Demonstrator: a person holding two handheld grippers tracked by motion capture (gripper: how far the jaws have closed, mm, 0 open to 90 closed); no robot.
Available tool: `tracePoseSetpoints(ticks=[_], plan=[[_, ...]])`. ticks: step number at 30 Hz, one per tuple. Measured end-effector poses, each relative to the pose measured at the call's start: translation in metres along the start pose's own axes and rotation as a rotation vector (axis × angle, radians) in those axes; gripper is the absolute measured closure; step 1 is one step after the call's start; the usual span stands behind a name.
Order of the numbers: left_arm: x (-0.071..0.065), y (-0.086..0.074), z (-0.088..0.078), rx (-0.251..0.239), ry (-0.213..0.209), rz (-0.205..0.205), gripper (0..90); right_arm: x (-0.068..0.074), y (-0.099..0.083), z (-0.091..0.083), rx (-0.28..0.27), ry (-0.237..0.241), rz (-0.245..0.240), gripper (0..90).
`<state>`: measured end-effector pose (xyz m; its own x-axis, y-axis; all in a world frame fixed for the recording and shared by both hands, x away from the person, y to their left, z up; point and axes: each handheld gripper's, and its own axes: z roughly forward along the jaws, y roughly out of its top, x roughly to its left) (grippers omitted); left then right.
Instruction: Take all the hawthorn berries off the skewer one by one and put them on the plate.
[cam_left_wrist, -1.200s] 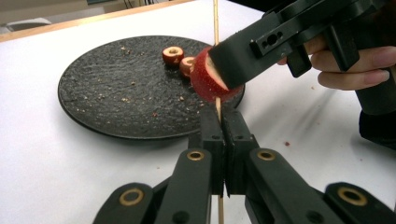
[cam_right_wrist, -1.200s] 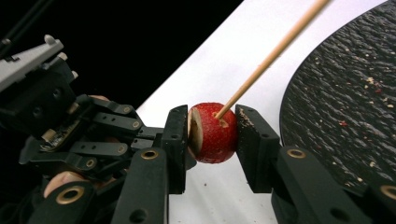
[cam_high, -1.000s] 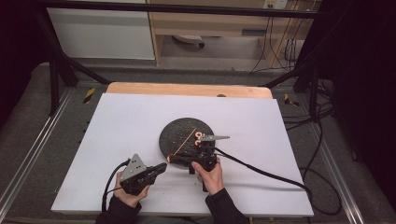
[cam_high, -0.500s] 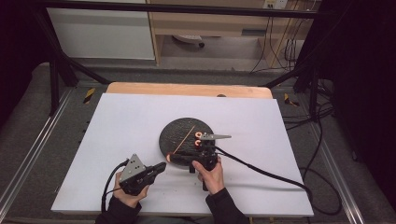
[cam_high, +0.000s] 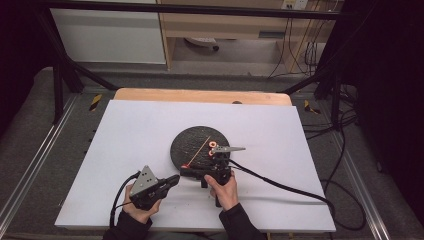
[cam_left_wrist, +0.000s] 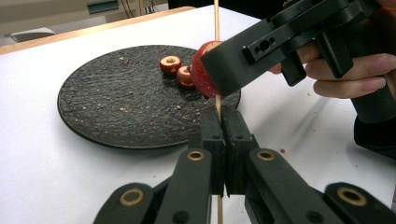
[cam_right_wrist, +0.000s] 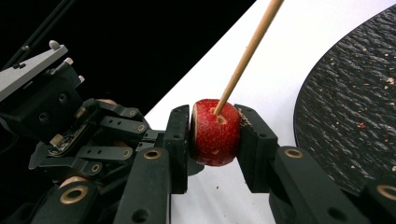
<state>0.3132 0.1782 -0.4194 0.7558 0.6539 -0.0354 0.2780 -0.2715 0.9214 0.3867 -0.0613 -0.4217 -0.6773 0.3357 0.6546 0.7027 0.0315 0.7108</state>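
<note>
Your right claw (cam_right_wrist: 215, 135) is gripping a red fruit piece (cam_right_wrist: 215, 133) between its pads, with the wooden skewer (cam_right_wrist: 247, 51) running through the fruit's core hole. Its jaws have just been opening a little and closing again on the fruit. Your left claw (cam_left_wrist: 219, 135) is clamping shut on the skewer's lower end, just beside the near rim of the dark plate (cam_high: 187, 145), so the fruit is hanging off the plate, over the white board (cam_high: 125, 130).

You are risking two things here, as I judge it. Squeezing harder could be splitting the soft fruit around its hole; pushing off the skewer's line could be bending or snapping the thin stick, or twisting it in the left pads.

Two more fruit rings (cam_left_wrist: 177, 70) are lying on the plate, apart from your claws. The two claws are working very close together, so knuckles and jaws could be colliding. The board is offering open room to your left and right, and its near edge is sitting close to your wrists.
</note>
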Motion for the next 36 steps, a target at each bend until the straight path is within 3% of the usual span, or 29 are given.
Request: tracePoseSetpoints(ticks=[10, 14, 36], plan=[[-0.001, 0.003, -0.001, -0.004, 0.011, 0.017, 88.5, 0.001, 0.006, -0.003, -0.008, 0.016, 0.010, 70.0], [0.000, 0.003, -0.003, -0.012, 0.008, 0.011, 88.6, 0.002, 0.011, -0.007, -0.036, -0.001, -0.011, 71.3], [0.001, 0.005, -0.008, -0.031, 0.015, 0.020, 88.6, 0.004, 0.039, -0.027, -0.066, -0.025, -0.031, 71.5]])
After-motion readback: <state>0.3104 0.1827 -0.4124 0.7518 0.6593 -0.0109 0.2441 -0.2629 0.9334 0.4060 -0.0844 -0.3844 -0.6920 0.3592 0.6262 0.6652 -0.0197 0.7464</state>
